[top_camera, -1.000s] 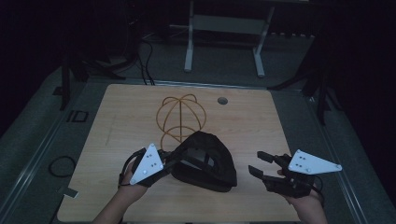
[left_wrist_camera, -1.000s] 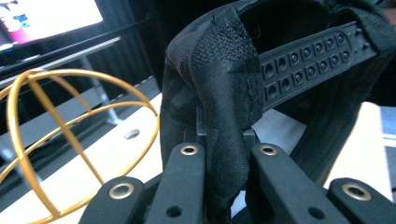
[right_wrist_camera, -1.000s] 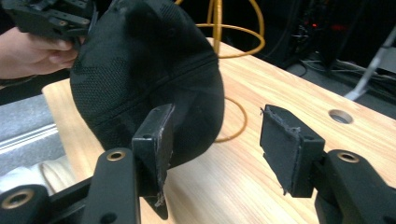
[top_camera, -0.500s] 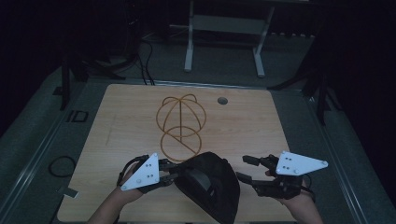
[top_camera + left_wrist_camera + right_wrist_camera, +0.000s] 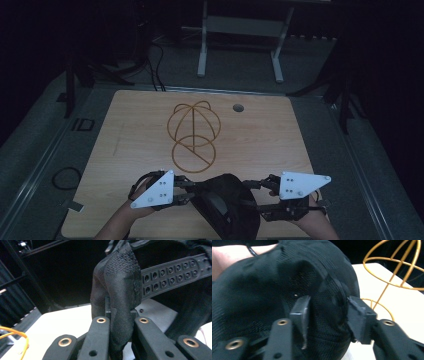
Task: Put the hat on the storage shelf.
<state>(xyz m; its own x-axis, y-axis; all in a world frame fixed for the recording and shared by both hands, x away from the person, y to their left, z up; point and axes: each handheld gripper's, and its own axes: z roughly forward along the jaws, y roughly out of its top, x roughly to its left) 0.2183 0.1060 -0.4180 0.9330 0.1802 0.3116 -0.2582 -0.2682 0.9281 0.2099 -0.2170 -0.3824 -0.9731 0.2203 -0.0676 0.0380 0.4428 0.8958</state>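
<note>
A black cap (image 5: 227, 202) hangs between my two grippers near the table's front edge. My left gripper (image 5: 192, 189) is shut on the cap's fabric edge (image 5: 120, 285), next to the perforated adjusting strap (image 5: 170, 277). My right gripper (image 5: 248, 192) is open, and its jaws straddle a bulge of the cap's mesh crown (image 5: 262, 290) without pinching it flat. In the right gripper view the right gripper (image 5: 327, 307) has the fabric filling the gap. A gold wire hat stand (image 5: 194, 132) stands at the middle of the table, beyond the cap; its hoops (image 5: 397, 267) rise at the upper right.
The wooden table (image 5: 270, 135) has a round cable hole (image 5: 238, 107) behind the stand. A cable loop (image 5: 65, 176) lies on the floor to the left. A white table frame (image 5: 240, 25) stands farther back in the dark room.
The cap has been drawn toward the front edge by my left gripper. My right gripper has moved left from clear of the cap until its jaws sit around the crown.
</note>
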